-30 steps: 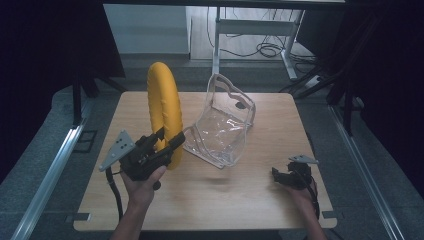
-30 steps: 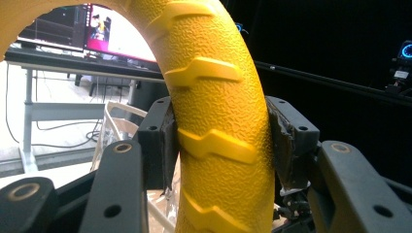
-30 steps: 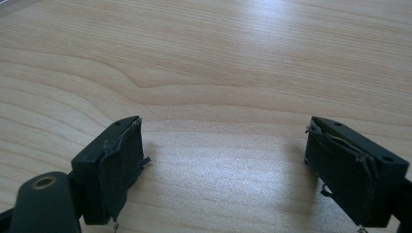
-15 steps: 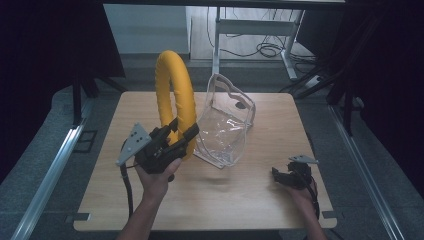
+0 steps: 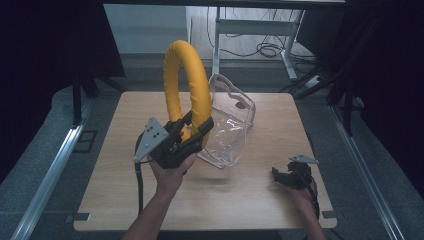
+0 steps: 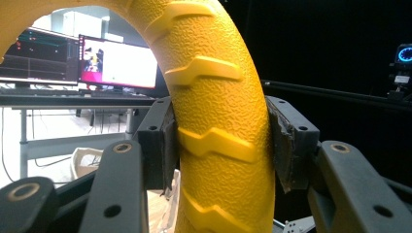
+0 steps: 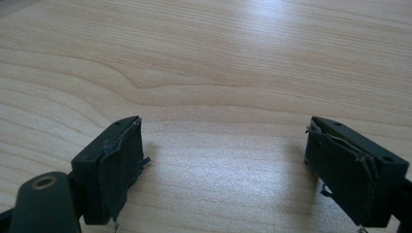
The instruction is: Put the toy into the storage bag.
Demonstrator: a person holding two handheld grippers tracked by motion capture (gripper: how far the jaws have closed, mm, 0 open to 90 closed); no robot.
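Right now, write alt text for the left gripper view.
A thick yellow ring with raised zigzag ridges stands clamped between the two black jaws of the left gripper. Behind it at left are lit monitors on a desk.

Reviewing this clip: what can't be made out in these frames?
- Lower part of the yellow ring: in the high view the left hand-held gripper covers it; in the left gripper view the frame cuts it off.
- Clear bag: contents unreadable through glare in the high view.
- Right hand-held gripper: too small in the high view; open over bare table in the right gripper view.
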